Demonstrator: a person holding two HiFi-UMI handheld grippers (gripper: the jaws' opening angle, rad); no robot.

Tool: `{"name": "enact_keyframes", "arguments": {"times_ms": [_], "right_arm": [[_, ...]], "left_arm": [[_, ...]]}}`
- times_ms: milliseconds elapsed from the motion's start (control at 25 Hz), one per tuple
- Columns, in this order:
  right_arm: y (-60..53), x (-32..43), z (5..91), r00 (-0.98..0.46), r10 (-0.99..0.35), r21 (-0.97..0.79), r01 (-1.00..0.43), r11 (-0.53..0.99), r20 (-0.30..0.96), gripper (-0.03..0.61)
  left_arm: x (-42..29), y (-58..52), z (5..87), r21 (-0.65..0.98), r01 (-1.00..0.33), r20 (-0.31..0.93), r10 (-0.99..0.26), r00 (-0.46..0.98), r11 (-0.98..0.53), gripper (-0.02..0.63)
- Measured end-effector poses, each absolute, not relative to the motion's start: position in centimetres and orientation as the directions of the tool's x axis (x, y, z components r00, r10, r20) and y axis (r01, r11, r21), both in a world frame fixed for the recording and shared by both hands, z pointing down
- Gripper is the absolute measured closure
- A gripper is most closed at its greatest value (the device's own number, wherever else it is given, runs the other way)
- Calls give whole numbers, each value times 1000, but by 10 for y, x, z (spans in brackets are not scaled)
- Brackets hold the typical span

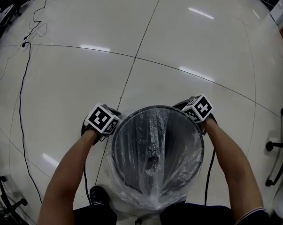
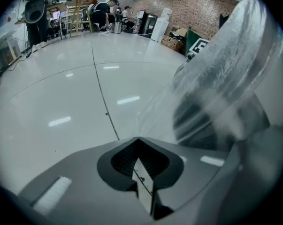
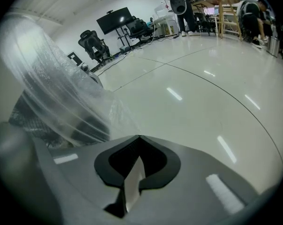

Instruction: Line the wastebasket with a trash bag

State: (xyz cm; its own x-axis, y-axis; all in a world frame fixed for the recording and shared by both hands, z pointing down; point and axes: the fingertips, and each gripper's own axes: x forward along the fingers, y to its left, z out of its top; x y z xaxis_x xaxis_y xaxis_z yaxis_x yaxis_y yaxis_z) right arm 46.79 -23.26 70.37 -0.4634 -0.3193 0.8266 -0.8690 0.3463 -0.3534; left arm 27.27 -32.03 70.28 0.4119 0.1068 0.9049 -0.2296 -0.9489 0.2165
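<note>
A round dark wastebasket (image 1: pixel 157 108) stands on the floor below me, with a clear trash bag (image 1: pixel 153 172) draped into it and over its rim. My left gripper (image 1: pixel 103 118) is at the rim's left side and my right gripper (image 1: pixel 198 108) at its right side; both point steeply down. In the left gripper view the jaws (image 2: pixel 139 138) are shut, and the bag film (image 2: pixel 216 69) runs from their tips over the basket (image 2: pixel 197 121). The right gripper (image 3: pixel 139 136) is likewise shut, with film (image 3: pixel 52 88) stretching from its tips to the basket's wall (image 3: pixel 28 121).
A black cable (image 1: pixel 21 93) trails over the glossy white floor at the left. An office chair base (image 1: pixel 278 146) stands at the right, another chair leg (image 1: pixel 7 198) at the bottom left. My shoe (image 1: pixel 99 196) is beside the basket. People and tables (image 2: pixel 101 15) are far off.
</note>
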Motion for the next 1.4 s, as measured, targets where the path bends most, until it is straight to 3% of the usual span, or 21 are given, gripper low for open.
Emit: {"name": "enact_keyframes", "arguments": {"times_ms": [400, 520, 600, 760, 960, 1040, 1200, 1400], "right_arm": [[-230, 474, 708, -453, -342, -357, -882, 309, 823, 572], [-231, 476, 701, -453, -357, -362, -884, 294, 817, 480], [-233, 478, 694, -445, -371, -355, -890, 287, 815, 460], [-232, 489, 681, -416, -396, -333, -905, 265, 819, 391], [-229, 516, 642, -356, -470, -288, -934, 213, 808, 392], [-229, 529, 617, -317, -510, -249, -948, 198, 800, 428], [-227, 527, 546, -285, -598, -190, -957, 218, 749, 571], [-212, 492, 464, -301, -657, -133, -946, 294, 691, 577]], "left_arm": [[272, -314, 705, 247, -236, 896, 129, 425, -940, 597], [272, -315, 699, 257, -243, 887, 128, 444, -935, 518], [273, -320, 692, 243, -242, 881, 110, 459, -939, 460], [270, -328, 677, 224, -266, 876, 74, 476, -938, 420], [263, -344, 639, 162, -286, 866, -3, 499, -944, 438], [262, -353, 611, 123, -292, 849, -52, 526, -949, 602], [264, -357, 549, 67, -303, 804, -129, 580, -950, 603], [263, -330, 484, 2, -283, 763, -182, 621, -959, 603]]}}
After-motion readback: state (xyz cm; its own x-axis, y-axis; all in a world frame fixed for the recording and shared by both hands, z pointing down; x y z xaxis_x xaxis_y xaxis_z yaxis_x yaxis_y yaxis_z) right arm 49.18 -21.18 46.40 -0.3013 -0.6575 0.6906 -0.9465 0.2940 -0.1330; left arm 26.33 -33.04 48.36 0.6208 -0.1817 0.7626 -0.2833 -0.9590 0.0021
